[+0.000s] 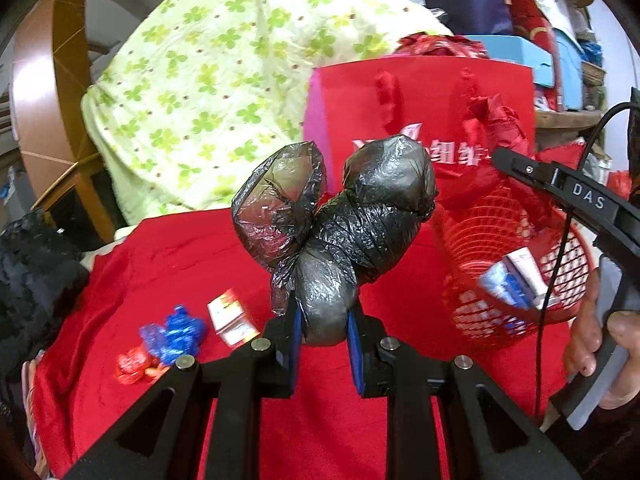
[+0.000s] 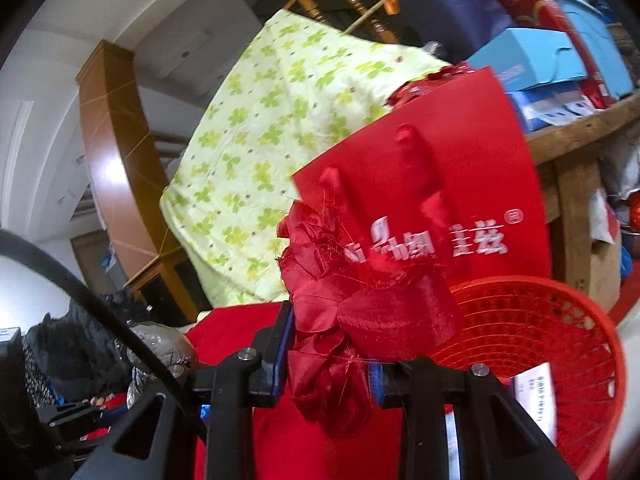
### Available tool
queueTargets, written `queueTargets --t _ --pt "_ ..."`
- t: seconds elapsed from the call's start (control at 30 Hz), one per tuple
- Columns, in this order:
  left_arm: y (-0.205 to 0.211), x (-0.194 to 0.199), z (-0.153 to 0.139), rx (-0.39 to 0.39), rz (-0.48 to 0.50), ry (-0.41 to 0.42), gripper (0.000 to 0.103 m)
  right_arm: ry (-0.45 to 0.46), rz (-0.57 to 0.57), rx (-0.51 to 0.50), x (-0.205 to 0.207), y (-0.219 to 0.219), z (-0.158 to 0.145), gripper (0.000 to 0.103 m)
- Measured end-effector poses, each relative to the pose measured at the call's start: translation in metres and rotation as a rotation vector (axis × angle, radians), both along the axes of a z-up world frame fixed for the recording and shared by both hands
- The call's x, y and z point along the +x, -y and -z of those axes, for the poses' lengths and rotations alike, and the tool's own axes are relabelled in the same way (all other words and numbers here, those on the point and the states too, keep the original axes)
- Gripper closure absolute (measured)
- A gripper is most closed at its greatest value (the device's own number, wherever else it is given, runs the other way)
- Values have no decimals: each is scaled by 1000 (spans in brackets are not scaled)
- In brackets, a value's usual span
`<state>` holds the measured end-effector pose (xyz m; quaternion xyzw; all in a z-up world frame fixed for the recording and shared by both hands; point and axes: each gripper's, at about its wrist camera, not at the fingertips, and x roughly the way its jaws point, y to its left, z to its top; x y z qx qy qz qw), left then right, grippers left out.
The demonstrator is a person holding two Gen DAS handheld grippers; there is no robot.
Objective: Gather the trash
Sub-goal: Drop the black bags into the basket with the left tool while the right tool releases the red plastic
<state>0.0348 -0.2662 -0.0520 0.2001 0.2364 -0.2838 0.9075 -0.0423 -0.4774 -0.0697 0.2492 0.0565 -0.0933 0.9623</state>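
My left gripper (image 1: 323,334) is shut on a knotted black plastic bag (image 1: 340,216) held up above the red cloth (image 1: 192,256). A red mesh basket (image 1: 516,280) stands to its right with a few paper boxes inside. My right gripper (image 2: 330,354) is shut on a crumpled red fabric bow (image 2: 360,304), held just left of the basket (image 2: 540,320) rim. In the left wrist view the right gripper's arm reaches over the basket with the red fabric (image 1: 500,128). Blue and red foil wrappers (image 1: 168,340) and a small red-and-white packet (image 1: 232,316) lie on the cloth.
A red paper gift bag (image 1: 420,100) stands behind the basket. A clover-print quilt (image 1: 224,64) is draped behind the cloth. A dark bundle (image 1: 36,276) sits at the left edge. A wooden shelf (image 2: 580,124) with blue boxes stands at right. A person's hand (image 1: 592,332) grips the right handle.
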Motion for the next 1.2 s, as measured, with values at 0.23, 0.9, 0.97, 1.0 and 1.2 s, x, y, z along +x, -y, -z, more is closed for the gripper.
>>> queueTargets --t 0.23,0.9,0.97,1.0,1.2 --pt "52 -19 1 5 117 -14 81 15 86 78 -28 41 7 68" --pt "102 -43 30 7 236 -66 41 80 261 286 -72 96 20 28" --pt "89 -38 32 9 203 -77 40 83 249 268 -67 87 15 28" --pt "82 -35 32 4 189 -86 39 83 243 262 -64 86 14 28" --pt "30 -19 34 -23 73 -111 37 88 174 198 -36 51 -1 28"
